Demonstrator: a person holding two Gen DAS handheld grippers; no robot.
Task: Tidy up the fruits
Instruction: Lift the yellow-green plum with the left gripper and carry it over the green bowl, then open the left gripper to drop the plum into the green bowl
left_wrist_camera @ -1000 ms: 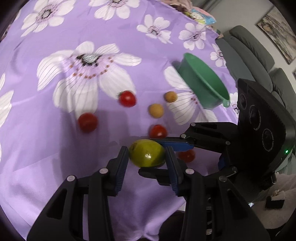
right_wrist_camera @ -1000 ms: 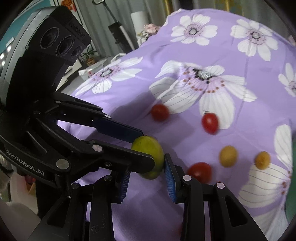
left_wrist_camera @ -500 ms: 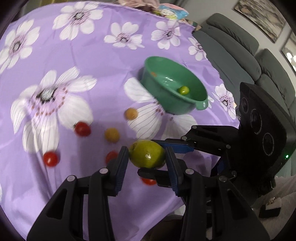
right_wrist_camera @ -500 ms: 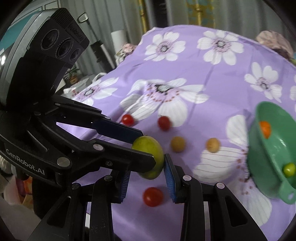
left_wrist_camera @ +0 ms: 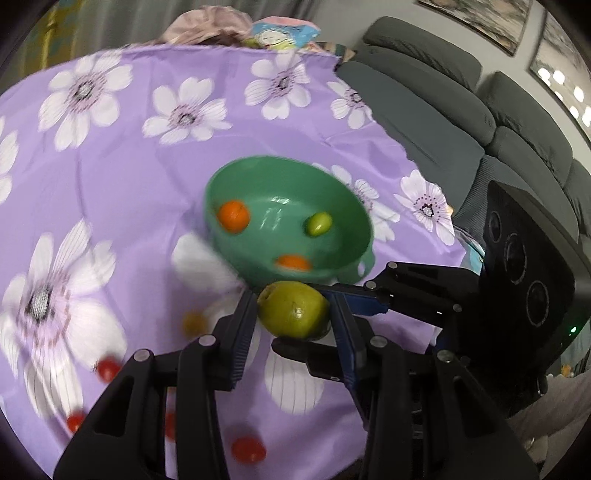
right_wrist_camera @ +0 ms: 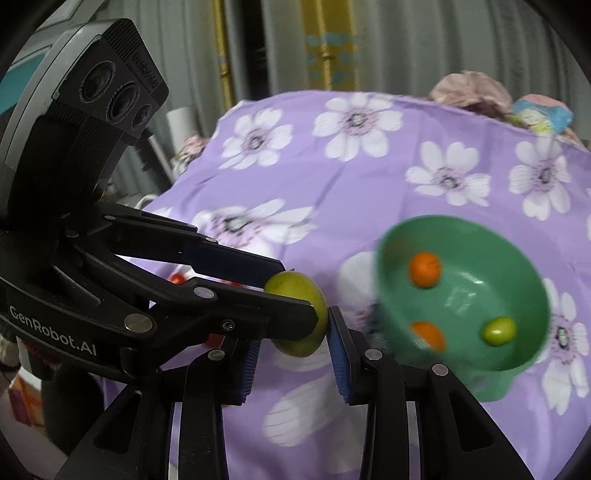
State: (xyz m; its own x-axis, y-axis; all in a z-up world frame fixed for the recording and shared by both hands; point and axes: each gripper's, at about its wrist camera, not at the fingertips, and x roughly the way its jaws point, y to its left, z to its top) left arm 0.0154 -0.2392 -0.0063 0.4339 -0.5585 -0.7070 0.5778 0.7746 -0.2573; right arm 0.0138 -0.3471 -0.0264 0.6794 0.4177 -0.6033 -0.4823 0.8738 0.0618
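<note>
A green lemon [left_wrist_camera: 294, 309] is pinched from four sides by both grippers and held in the air above the purple flowered cloth [left_wrist_camera: 122, 177]. My left gripper [left_wrist_camera: 293, 325] is shut on it; my right gripper [right_wrist_camera: 291, 341] is shut on it too, crossing the left one. The lemon also shows in the right wrist view [right_wrist_camera: 297, 319]. A green bowl [left_wrist_camera: 343, 206] lies just beyond, holding two orange fruits [left_wrist_camera: 233, 216] and a small green fruit [left_wrist_camera: 318, 223]. The bowl shows in the right wrist view [right_wrist_camera: 517, 258] at right.
Several red tomatoes [left_wrist_camera: 248, 449] and a yellow fruit [left_wrist_camera: 194, 323] lie on the cloth below the grippers. A grey sofa [left_wrist_camera: 443, 110] stands past the table's right edge. Bundled cloth and a printed bag [left_wrist_camera: 284, 33] lie at the far edge.
Both grippers have carried the lemon up and forward toward the green bowl. The bowl is now closer and more central; the loose tomatoes have dropped toward the bottom of the views.
</note>
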